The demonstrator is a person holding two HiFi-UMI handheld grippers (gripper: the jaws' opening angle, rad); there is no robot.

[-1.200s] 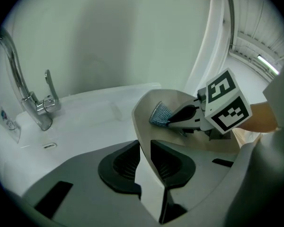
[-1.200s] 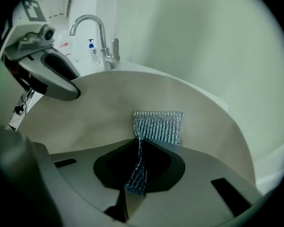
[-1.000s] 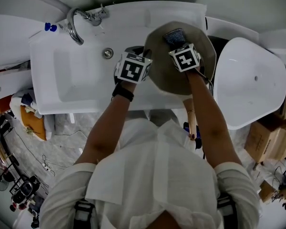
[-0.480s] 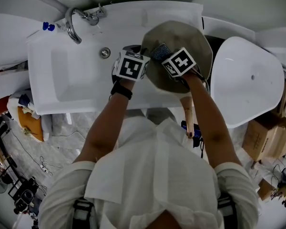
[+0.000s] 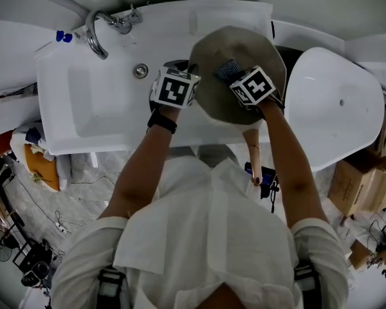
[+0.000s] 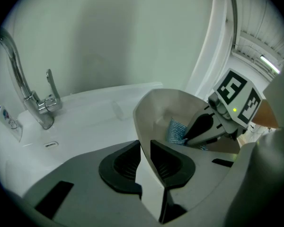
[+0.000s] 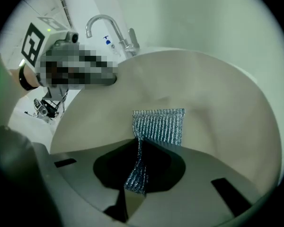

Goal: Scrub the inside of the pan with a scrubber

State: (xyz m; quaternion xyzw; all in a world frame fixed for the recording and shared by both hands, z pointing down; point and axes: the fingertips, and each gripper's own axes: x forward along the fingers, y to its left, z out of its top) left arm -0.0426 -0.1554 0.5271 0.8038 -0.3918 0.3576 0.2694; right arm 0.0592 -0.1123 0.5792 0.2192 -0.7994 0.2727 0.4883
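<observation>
1. My left gripper is clamped on the pan. Its two dark pads sit on either side of the pan's thin wall at the rim, pressing on it.
2. My right gripper is closed on the scrubber, with one end of the silvery-blue mesh pinched between the jaws.
3. The free end of the scrubber spreads out flat past the jaw tips and lies against the pan's pale inner surface, about mid-bowl.
4. The pan's inside faces the right gripper. In the head view the left gripper holds the pan's left edge and the right gripper is over the bowl, just beside it.
5. In the head view the pan sits at the right end of the white sink, overlapping its right rim.
6. A wood-coloured handle shows below the pan, next to my right forearm.
7. A black band is on my left wrist.
8. The sink's drain is just left of the left gripper. The curved chrome faucet stands at the sink's far left corner, well apart from the pan.
9. A small blue thing sits beside the faucet, too small to identify.
10. A big white rounded tub-like thing sits right of the pan, near it.
</observation>
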